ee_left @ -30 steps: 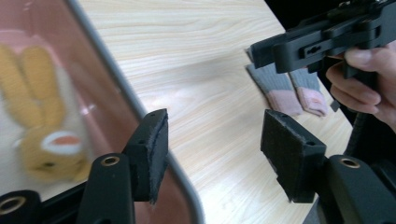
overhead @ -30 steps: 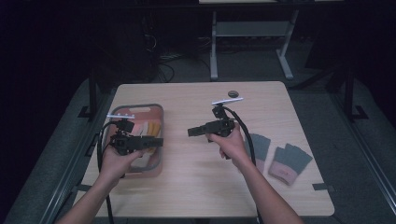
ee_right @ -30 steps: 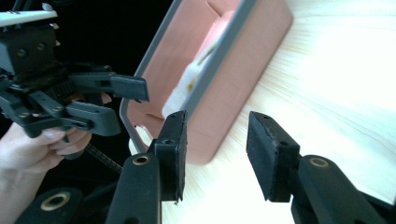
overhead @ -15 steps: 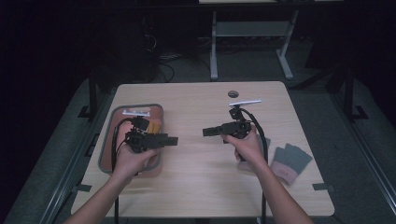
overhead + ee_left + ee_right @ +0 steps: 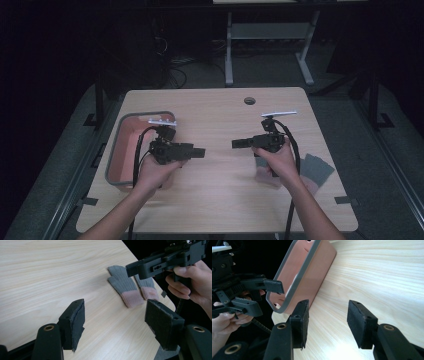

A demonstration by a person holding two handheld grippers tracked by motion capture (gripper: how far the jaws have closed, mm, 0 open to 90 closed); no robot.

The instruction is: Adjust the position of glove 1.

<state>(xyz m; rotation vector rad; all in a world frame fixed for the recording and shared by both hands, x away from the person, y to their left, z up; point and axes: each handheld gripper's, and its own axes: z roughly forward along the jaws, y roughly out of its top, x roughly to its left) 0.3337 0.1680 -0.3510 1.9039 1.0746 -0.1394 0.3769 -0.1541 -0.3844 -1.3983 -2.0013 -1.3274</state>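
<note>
left gripper, right gripper, facing; perhaps empty

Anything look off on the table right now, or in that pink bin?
Nothing stands out. The pink bin sits upright at the table's left edge. Two grey gloves with pink cuffs lie flat side by side near the right edge. Both grippers are open and hold nothing.

There are no words, numbers, labels or signs to read anywhere. The wooden table, the pink bin by its left edge and the grey gloves near its right edge are all plain.
</note>
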